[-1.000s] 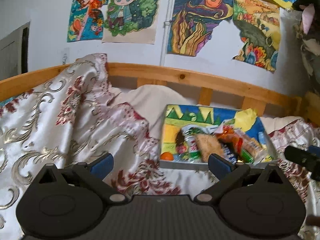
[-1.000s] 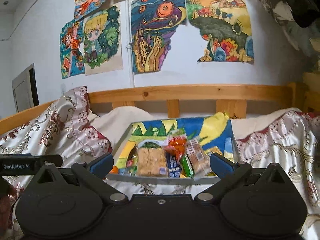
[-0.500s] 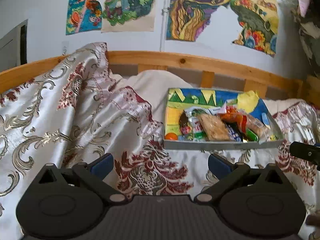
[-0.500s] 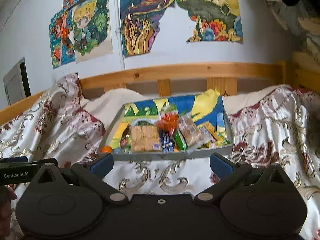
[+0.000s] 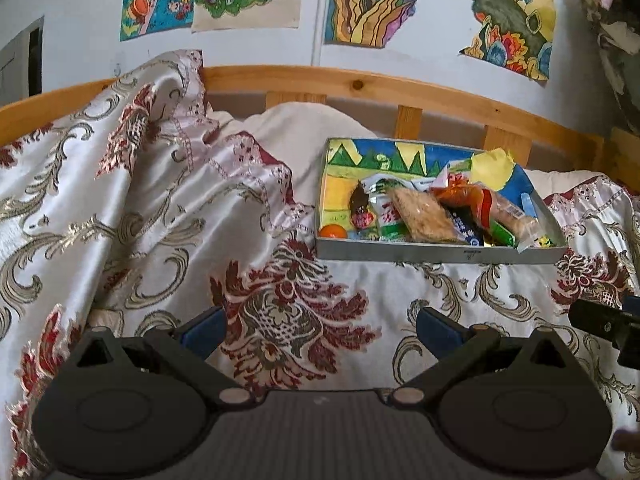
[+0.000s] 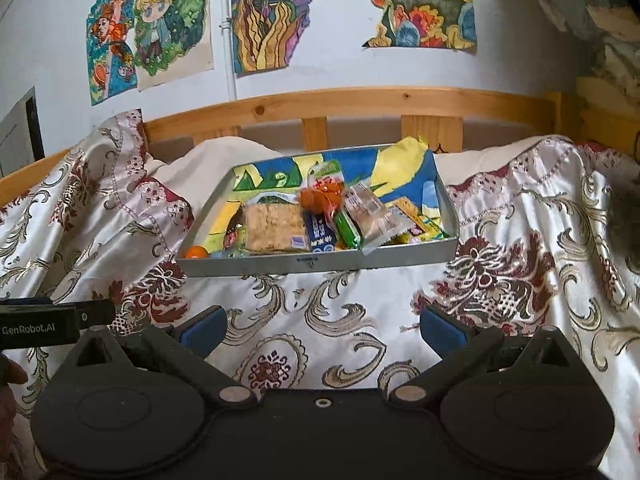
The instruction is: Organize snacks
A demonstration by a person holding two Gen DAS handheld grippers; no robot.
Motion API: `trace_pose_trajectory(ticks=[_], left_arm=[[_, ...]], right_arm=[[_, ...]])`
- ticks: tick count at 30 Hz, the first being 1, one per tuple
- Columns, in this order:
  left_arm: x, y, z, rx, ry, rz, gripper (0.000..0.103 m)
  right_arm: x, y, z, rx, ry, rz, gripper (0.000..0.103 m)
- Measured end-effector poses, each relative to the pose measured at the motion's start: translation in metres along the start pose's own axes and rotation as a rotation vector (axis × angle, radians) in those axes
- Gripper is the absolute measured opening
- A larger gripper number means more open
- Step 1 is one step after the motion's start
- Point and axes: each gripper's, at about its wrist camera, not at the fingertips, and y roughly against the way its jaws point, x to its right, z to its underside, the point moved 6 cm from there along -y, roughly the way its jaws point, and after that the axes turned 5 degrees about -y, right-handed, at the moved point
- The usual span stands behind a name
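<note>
A grey tray (image 5: 440,255) (image 6: 320,262) with a colourful painted lining sits on the bed. It holds a pile of snack packets: a brown crispy bar (image 5: 424,216) (image 6: 274,226), a blue packet (image 6: 320,234), a green packet (image 6: 347,230), a clear-wrapped cake (image 6: 366,208) and an orange ball (image 5: 334,232) (image 6: 197,253). My left gripper (image 5: 320,326) is open and empty, low over the bedspread, well short of the tray. My right gripper (image 6: 323,326) is open and empty, facing the tray's front wall.
A satin bedspread (image 5: 120,208) with red and gold flowers covers the bed and bunches high at the left. A wooden bed rail (image 6: 360,100) runs behind the tray. Painted posters (image 6: 272,12) hang on the wall. The other gripper shows at each view's edge (image 5: 608,326) (image 6: 48,322).
Both grippers have tilted downward and drawn back a little, so the tray sits higher in both views and more bedspread shows in front. Both stay open and empty.
</note>
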Motion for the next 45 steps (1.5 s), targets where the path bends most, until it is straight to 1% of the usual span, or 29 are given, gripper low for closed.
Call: trace_pose_trajectory(ticks=[12, 27, 45], left_arm=[[0.004, -0.004, 0.008, -0.016, -0.013, 0.013, 0.102], [0.009, -0.003, 0.010, -0.001, -0.060, 0.004, 0.102], [0.010, -0.001, 0.010, 0.012, -0.067, 0.006, 0.102]], right_arm=[[0.000, 0.000, 0.007, 0.019, 0.000, 0.034, 0.102], [0.006, -0.001, 0.014, 0.019, -0.006, 0.061, 0.102], [0.006, -0.001, 0.015, 0.021, -0.007, 0.063, 0.102]])
